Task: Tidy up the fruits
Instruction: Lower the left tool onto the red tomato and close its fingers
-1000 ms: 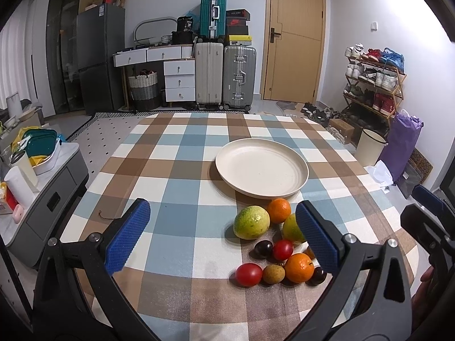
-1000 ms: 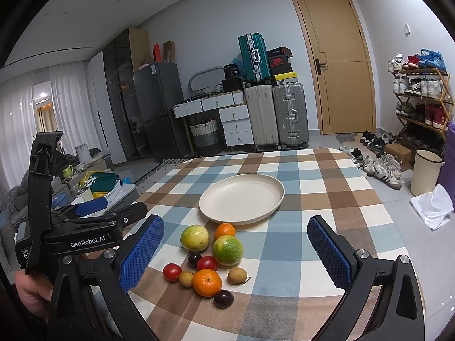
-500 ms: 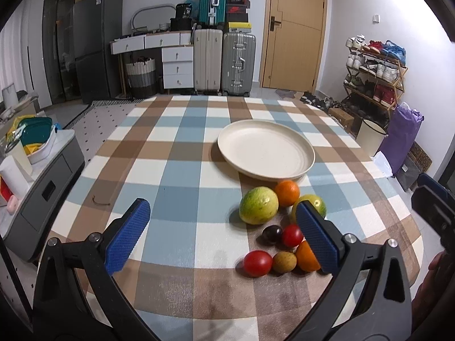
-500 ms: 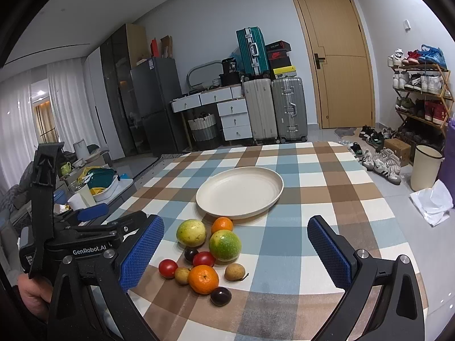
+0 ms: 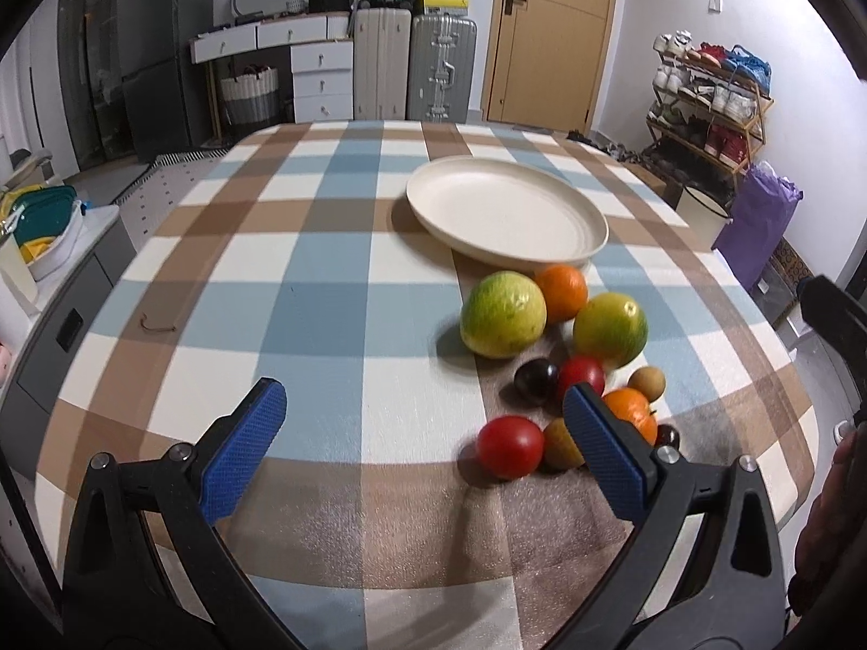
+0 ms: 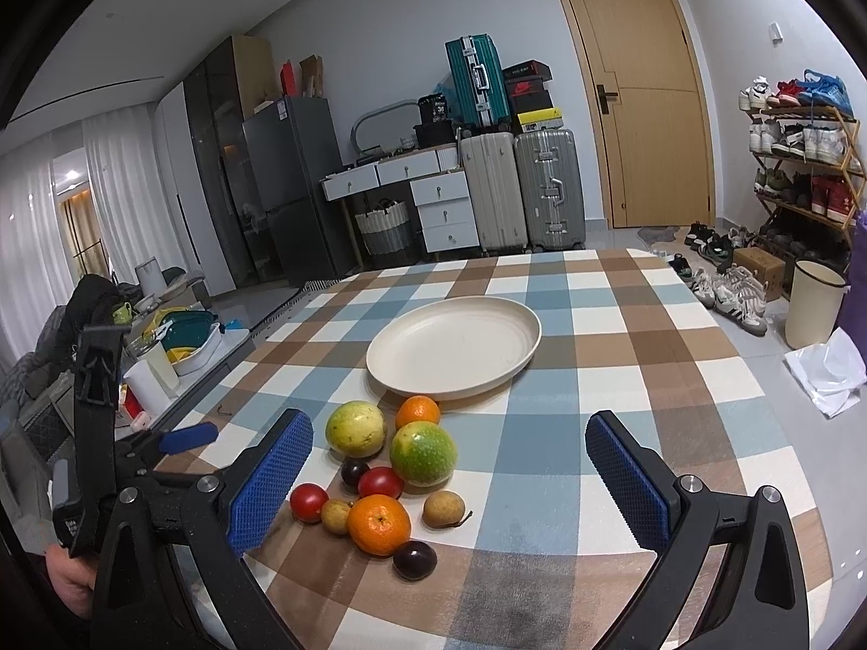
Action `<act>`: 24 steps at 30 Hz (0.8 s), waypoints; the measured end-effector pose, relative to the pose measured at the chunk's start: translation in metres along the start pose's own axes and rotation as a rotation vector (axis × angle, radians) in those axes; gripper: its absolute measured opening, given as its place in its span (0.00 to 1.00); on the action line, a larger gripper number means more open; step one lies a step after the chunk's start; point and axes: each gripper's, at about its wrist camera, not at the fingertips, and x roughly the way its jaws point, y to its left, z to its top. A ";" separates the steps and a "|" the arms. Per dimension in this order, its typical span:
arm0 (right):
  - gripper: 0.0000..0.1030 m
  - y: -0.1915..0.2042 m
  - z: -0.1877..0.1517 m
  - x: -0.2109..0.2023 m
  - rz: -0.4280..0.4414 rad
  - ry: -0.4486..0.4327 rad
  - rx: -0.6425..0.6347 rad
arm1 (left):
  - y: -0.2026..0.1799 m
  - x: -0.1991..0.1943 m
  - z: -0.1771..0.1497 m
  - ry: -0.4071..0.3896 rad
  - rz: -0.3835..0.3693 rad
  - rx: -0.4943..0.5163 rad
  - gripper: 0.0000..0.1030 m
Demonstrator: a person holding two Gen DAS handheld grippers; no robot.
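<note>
A cream plate (image 5: 504,214) (image 6: 454,345) lies empty on the checked table. Just in front of it sits a cluster of fruit: two yellow-green round fruits (image 5: 503,314) (image 6: 422,452), two oranges (image 5: 562,292) (image 6: 378,524), red tomatoes (image 5: 509,445) (image 6: 309,502), dark plums (image 5: 535,381) (image 6: 414,559) and small brown fruits (image 6: 443,509). My left gripper (image 5: 422,441) is open and empty, low over the table, left of the fruit. My right gripper (image 6: 448,479) is open and empty, with the cluster between its fingers further ahead. The left gripper also shows in the right wrist view (image 6: 184,436).
The table (image 5: 303,298) has a blue, brown and white checked cloth. Suitcases (image 6: 520,189), drawers and a fridge stand at the back wall. A shoe rack (image 6: 802,162) and a bin (image 6: 813,309) stand on the right. A low cabinet with dishes (image 5: 38,238) stands on the left.
My left gripper has moved forward and down toward the fruit, which now looks larger. My right gripper has come slightly closer to the cluster. Both stay open.
</note>
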 end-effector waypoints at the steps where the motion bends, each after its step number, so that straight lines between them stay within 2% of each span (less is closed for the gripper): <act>1: 1.00 0.000 -0.001 0.001 0.000 0.003 0.001 | 0.000 0.004 -0.001 0.011 -0.009 -0.001 0.99; 11: 1.00 -0.007 -0.006 0.015 -0.003 0.034 0.019 | 0.002 0.026 -0.006 0.079 -0.073 -0.029 0.98; 13: 1.00 -0.008 -0.006 0.017 -0.003 0.039 0.024 | 0.004 0.030 -0.007 0.104 -0.108 -0.052 0.94; 15: 1.00 -0.010 -0.007 0.019 -0.002 0.045 0.028 | 0.005 0.036 -0.007 0.132 -0.144 -0.064 0.85; 19: 1.00 -0.010 -0.007 0.021 -0.002 0.047 0.026 | 0.006 0.040 -0.004 0.132 -0.193 -0.071 0.76; 24: 1.00 -0.010 -0.008 0.022 -0.001 0.047 0.026 | 0.009 0.044 -0.004 0.139 -0.271 -0.101 0.59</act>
